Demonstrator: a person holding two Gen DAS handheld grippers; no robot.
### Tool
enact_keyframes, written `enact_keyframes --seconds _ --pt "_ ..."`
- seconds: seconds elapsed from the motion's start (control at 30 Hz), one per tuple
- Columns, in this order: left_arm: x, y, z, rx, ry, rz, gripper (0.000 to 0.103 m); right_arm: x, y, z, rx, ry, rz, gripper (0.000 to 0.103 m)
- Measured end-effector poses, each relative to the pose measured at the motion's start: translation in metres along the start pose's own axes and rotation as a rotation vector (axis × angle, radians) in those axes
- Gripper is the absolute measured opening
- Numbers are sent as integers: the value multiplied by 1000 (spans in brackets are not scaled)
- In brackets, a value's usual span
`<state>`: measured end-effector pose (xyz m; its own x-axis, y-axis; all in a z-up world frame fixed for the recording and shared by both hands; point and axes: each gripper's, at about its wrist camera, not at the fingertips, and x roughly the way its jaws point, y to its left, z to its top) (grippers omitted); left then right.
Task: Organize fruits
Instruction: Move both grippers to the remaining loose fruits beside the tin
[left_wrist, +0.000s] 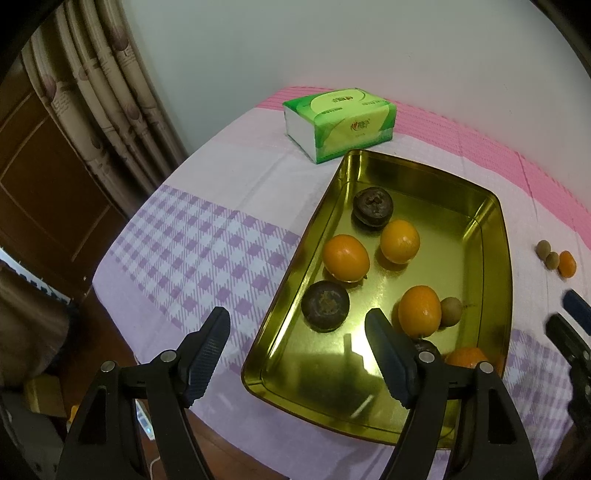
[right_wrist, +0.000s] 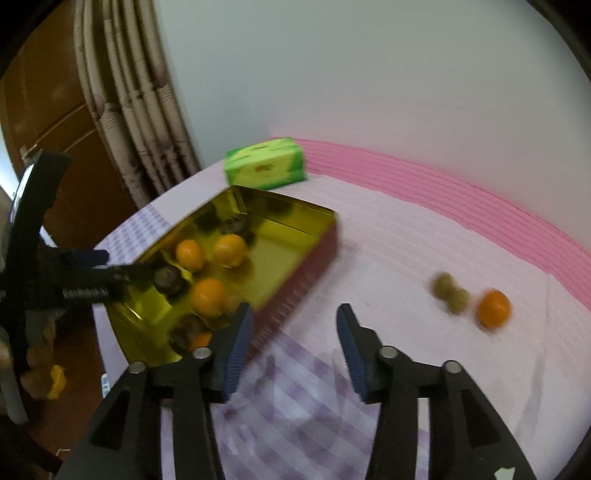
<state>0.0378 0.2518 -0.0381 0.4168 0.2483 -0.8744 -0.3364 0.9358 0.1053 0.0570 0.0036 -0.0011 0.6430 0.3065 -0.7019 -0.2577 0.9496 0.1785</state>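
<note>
A gold metal tray (left_wrist: 495, 258) lies on the table and holds several oranges (left_wrist: 346, 257), dark round fruits (left_wrist: 372, 206) and a small brown fruit (left_wrist: 451, 311). My left gripper (left_wrist: 297, 326) is open and empty over the tray's near left rim. Out on the cloth lie one orange (right_wrist: 494, 308) and two small brown fruits (right_wrist: 450, 292); they also show in the left wrist view (left_wrist: 567, 263). My right gripper (right_wrist: 293, 323) is open and empty above the cloth, right of the tray (right_wrist: 295, 284) and left of those loose fruits. The right wrist view is blurred.
A green tissue pack (left_wrist: 340, 122) lies behind the tray near the wall. The table is covered by a purple checked and pink cloth (left_wrist: 207, 251). Curtains (left_wrist: 99, 92) and a wooden door stand to the left, past the table's edge.
</note>
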Motion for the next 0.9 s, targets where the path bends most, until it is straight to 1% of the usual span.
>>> enact_keyframes --seconds 0.03,0.13,0.4,0.53,0.6,0.67,0.7,0.73,0.9 --pt "0 0 -1 3 0 3 76 -6 -10 -7 16 -2 -19 53" --pt "-1 -4 -2 14 0 8 76 -18 -38 -22 60 -3 -72 59" --pt "-4 -15 -4 58 -8 21 76 -51 -131 -68 188 12 -273 63" --pt "-8 -25 -3 87 -14 20 76 -67 -169 -84 242 14 -350 63" --pt "-11 -30 -3 102 -21 16 76 -70 -181 -87 257 15 -381 64" --pt "-15 -36 -2 121 -27 11 76 -75 -195 -92 274 17 -414 69" --pt "-17 -39 -2 132 -29 5 76 -77 -199 -94 277 17 -429 74" --pt "-18 -43 -2 142 -30 1 76 -79 -205 -96 279 16 -452 76" --pt "-23 -69 -2 216 -39 -6 76 -79 -221 -104 283 39 -494 76"
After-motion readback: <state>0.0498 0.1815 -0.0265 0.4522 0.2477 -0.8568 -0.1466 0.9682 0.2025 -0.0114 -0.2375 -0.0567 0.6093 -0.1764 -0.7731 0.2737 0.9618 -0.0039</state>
